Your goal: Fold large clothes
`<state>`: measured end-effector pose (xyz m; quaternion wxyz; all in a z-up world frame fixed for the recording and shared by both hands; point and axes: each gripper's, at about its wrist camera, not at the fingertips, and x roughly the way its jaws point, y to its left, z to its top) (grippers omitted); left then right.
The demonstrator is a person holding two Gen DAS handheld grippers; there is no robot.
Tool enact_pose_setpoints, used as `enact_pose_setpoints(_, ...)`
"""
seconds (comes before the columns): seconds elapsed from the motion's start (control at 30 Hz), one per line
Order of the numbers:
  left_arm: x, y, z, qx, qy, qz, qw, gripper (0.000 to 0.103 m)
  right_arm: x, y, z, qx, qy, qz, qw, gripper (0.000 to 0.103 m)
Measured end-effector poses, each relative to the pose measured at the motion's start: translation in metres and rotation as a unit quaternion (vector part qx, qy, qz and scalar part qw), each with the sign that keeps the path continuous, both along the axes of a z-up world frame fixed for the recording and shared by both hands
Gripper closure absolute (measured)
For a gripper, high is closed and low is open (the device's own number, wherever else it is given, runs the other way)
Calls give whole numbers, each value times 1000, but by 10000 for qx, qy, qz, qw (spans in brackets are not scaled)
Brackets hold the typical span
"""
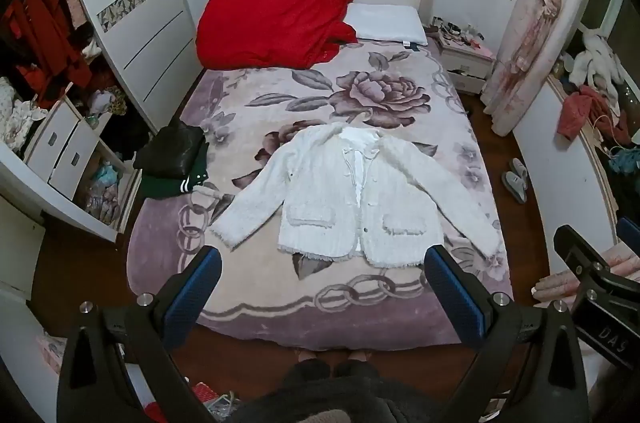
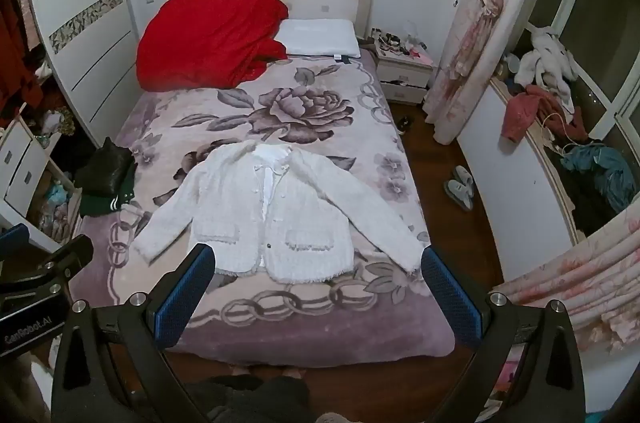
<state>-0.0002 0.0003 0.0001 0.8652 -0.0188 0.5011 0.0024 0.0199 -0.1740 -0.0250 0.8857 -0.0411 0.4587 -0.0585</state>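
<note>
A white fuzzy jacket [image 1: 344, 195] lies flat and face up on the floral bed blanket [image 1: 280, 95], sleeves spread out to both sides, collar toward the headboard. It also shows in the right wrist view [image 2: 276, 211]. My left gripper [image 1: 322, 263] is open and empty, held high above the foot of the bed, near the jacket's hem. My right gripper [image 2: 318, 261] is open and empty at about the same height; it shows at the right edge of the left wrist view [image 1: 592, 263].
A folded black and green garment pile [image 1: 174, 159] sits at the bed's left edge. A red quilt [image 1: 272, 19] and white pillow [image 1: 386, 23] lie at the head. An open wardrobe [image 1: 48, 71] stands left; nightstand [image 1: 464, 63], curtains [image 1: 532, 23], slippers [image 1: 516, 179] are right.
</note>
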Motion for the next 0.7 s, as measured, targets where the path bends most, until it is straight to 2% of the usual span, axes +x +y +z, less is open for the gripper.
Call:
enact_pose_setpoints(0.07,0,0,0,26,-3,-8,10000,0,0,1,0,-150,-20,-8,9999,0)
enact_pose_setpoints(0.7,-6,6,8,127,-161,37,9998,0,-4,6,3,-23,-57,3,10000,0)
